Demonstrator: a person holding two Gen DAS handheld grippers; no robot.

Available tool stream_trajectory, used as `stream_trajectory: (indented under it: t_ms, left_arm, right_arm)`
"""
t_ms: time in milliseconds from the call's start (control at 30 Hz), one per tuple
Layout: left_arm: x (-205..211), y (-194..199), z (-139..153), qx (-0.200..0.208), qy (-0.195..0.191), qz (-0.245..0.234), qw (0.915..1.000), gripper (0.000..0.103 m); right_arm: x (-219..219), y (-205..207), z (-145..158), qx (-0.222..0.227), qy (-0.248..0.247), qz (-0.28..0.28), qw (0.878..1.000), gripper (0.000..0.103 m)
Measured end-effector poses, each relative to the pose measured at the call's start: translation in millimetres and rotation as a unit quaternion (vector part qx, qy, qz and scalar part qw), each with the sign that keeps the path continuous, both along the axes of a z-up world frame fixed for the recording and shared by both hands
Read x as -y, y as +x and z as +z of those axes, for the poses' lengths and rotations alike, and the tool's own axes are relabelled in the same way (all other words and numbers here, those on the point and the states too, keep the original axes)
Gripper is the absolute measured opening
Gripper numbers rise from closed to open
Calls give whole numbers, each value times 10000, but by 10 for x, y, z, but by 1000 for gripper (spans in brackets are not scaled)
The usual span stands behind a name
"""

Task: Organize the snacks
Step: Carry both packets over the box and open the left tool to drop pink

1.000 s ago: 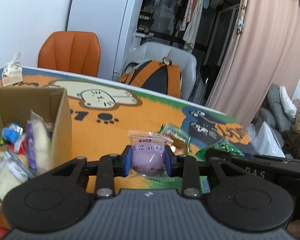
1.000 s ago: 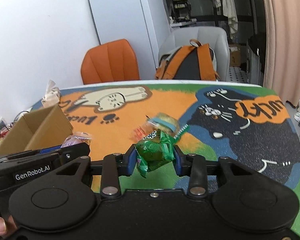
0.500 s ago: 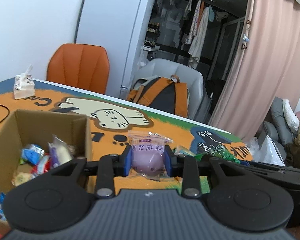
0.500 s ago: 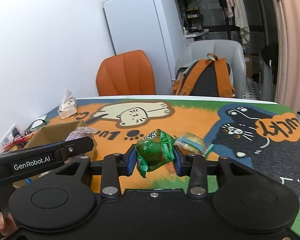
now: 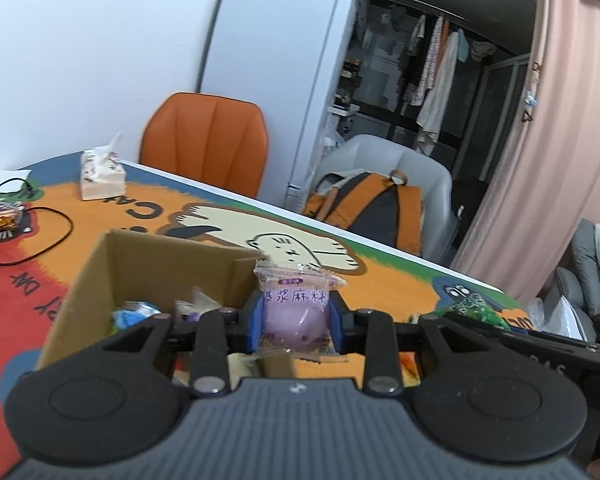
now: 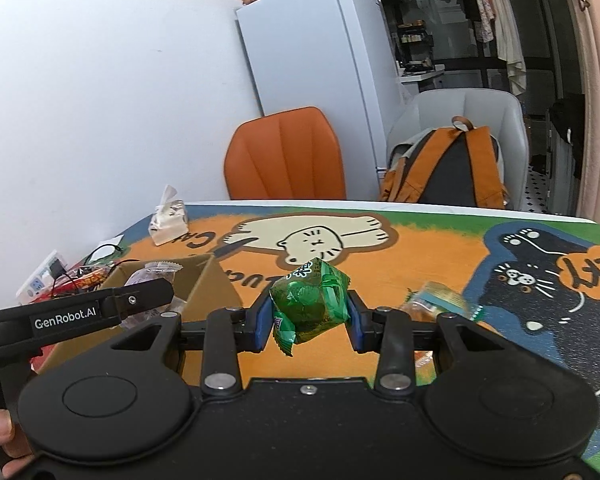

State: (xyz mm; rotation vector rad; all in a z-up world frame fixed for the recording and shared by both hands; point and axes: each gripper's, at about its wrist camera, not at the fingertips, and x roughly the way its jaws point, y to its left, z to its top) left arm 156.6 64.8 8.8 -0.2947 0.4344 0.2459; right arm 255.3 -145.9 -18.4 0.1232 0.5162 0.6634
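The jaws of the left gripper (image 5: 296,318) are clenched on a clear-wrapped pale purple round snack (image 5: 294,312) with purple print, pinched between blue pads at the centre of the left wrist view. This snack hangs above the near right corner of an open brown cardboard box (image 5: 100,280), which fills the lower left of that frame and holds several loose wrapped snacks (image 5: 134,312). The jaws of the right gripper (image 6: 310,314) are clenched on a crinkled green foil-wrapped snack (image 6: 308,304) at the centre of the right wrist view, held over the counter (image 6: 420,248), which is covered with an orange, green and blue cartoon cat mat. In that view the cardboard box sits at the lower left, partly behind the left gripper's black arm. A blurred blue and orange wrapped snack (image 6: 440,300) lies on the mat just right of the right gripper. A tissue pack (image 5: 100,176) stands at the far left of the counter, with an orange chair (image 5: 208,140) behind.
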Motion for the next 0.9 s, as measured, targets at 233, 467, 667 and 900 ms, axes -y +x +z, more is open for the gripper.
stream_trajectory:
  t_ms: [233,467,667,900]
  left_arm:
    - [-257,-54,-3,-7,-59,263,9996,32]
    - [-566,-71,-59,-65,-129,696,9975,32]
    - [-686,-129,-77,-98,-139,870,9961,50]
    - [-783,-261,-11,-32,-167,881,9960,53]
  right_arm:
    - [-161,-22,34,23,4,106,9999,38]
    - [-323,-39,61,51,-51,197,9998,38]
    - [-452,-49,92,81,-108,269,9995,38]
    - [-628,-75,133,115,-116,404,9990,38]
